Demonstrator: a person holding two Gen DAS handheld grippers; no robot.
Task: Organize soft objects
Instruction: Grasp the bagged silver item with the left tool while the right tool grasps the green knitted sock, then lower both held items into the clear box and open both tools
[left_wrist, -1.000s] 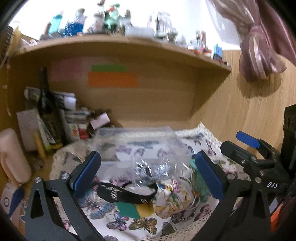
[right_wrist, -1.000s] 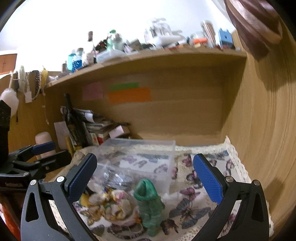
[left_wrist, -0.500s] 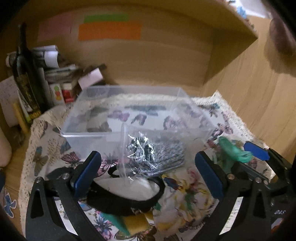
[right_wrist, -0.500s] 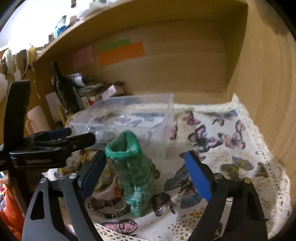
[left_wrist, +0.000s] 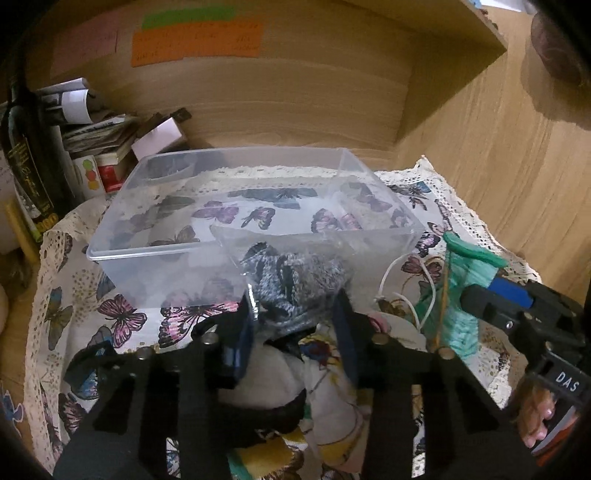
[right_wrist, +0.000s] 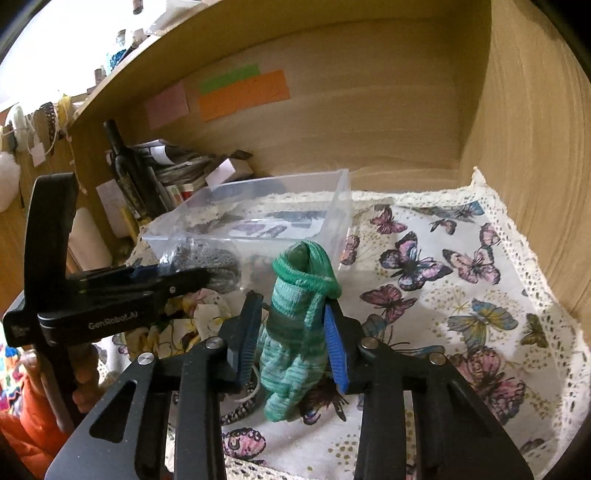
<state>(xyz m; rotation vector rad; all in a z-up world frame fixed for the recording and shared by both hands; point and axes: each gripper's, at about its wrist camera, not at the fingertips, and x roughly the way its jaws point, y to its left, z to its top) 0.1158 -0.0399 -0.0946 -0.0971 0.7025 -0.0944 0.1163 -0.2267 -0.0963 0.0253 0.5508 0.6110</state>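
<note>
My left gripper (left_wrist: 295, 325) is shut on a clear plastic bag of grey knit fabric (left_wrist: 295, 280), held just in front of the clear plastic box (left_wrist: 147, 254). My right gripper (right_wrist: 291, 332) is shut on a green knitted glove (right_wrist: 295, 332), which hangs upright above the butterfly cloth (right_wrist: 461, 295). The glove also shows in the left wrist view (left_wrist: 465, 291), to the right of the bag. The bag (right_wrist: 210, 262) and the left gripper (right_wrist: 192, 277) show at the left of the right wrist view. A floral cloth bundle (left_wrist: 332, 387) and a black band (left_wrist: 266, 417) lie below the left gripper.
The clear box (right_wrist: 332, 221) stands at the middle of the cloth. A dark bottle (left_wrist: 29, 147), stacked papers (left_wrist: 99, 136) and small boxes crowd the back left corner. Wooden walls (right_wrist: 535, 147) close the back and right. A beaded string (right_wrist: 236, 410) lies near the front edge.
Both grippers have closed: the left on the bag of grey fabric, the right on the green glove. Both moved forward and down toward the pile.
</note>
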